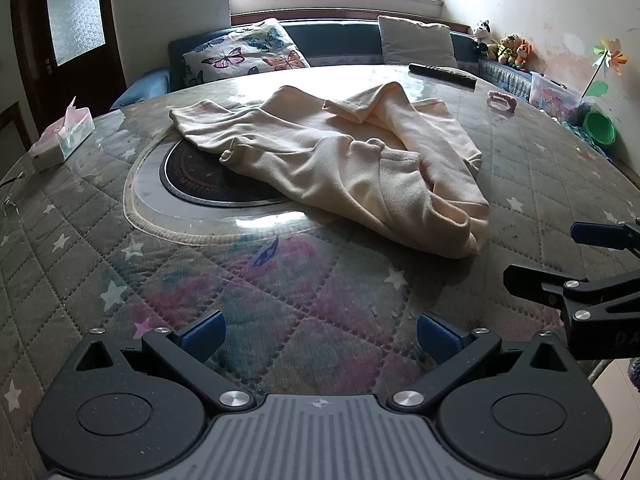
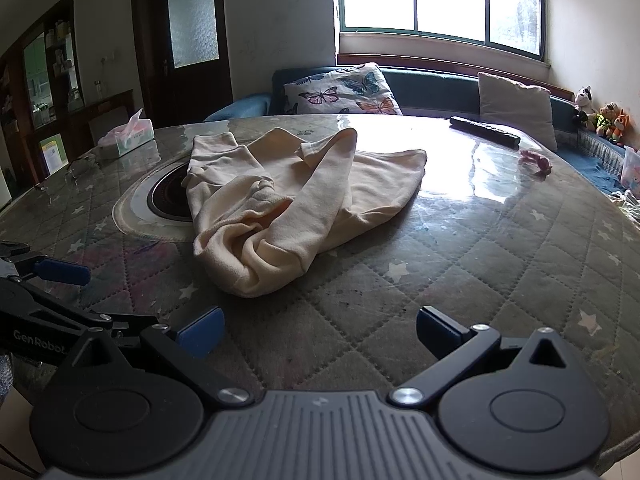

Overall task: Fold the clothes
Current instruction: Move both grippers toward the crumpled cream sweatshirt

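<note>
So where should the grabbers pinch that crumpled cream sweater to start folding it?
Probably the cuff of the sleeve draped across the crumpled cream sweater. It lies on top, free of other folds, so come down from above. Both the left gripper and the right gripper are open and empty.

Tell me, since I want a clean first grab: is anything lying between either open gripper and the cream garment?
Nothing visible. Bare quilted table cover lies between the right gripper and the cream garment, and likewise ahead of the left gripper. The remote and tissue box sit beyond it.

Cream garment [image 1: 340, 152] lies crumpled (sleeve crossed over) on the table
</note>
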Demonstrator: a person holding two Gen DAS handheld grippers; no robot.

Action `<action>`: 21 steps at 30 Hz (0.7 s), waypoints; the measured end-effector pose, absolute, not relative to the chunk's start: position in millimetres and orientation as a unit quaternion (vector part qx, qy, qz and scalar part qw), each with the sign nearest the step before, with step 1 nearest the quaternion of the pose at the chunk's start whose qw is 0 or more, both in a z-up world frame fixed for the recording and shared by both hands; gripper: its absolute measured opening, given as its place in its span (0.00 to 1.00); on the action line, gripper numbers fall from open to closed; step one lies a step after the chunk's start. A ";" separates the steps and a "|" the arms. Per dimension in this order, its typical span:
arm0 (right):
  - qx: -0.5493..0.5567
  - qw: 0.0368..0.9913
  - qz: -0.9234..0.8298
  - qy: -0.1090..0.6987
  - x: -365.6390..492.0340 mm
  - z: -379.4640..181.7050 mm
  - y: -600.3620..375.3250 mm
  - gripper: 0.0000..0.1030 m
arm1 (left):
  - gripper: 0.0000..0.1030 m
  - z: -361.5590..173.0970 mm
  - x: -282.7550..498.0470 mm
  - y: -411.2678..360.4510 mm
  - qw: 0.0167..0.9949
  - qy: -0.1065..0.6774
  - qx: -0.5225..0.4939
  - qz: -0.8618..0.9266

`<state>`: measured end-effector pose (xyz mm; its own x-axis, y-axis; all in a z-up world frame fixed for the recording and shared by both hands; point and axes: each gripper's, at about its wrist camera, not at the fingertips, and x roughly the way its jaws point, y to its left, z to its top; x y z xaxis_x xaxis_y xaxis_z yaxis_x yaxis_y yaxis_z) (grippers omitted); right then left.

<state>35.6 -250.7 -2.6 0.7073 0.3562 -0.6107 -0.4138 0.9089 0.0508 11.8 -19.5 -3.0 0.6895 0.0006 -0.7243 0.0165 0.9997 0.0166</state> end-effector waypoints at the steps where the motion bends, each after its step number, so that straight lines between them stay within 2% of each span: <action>1: -0.045 0.923 0.209 0.321 36.3 -2.7 -250.7 1.00 | 1.00 -2.7 13.0 -19.5 0.919 0.394 0.011 -0.004; 21: -0.057 0.915 0.223 0.330 63.7 1.4 -241.8 1.00 | 1.00 4.0 32.1 -5.8 0.920 0.392 0.008 0.004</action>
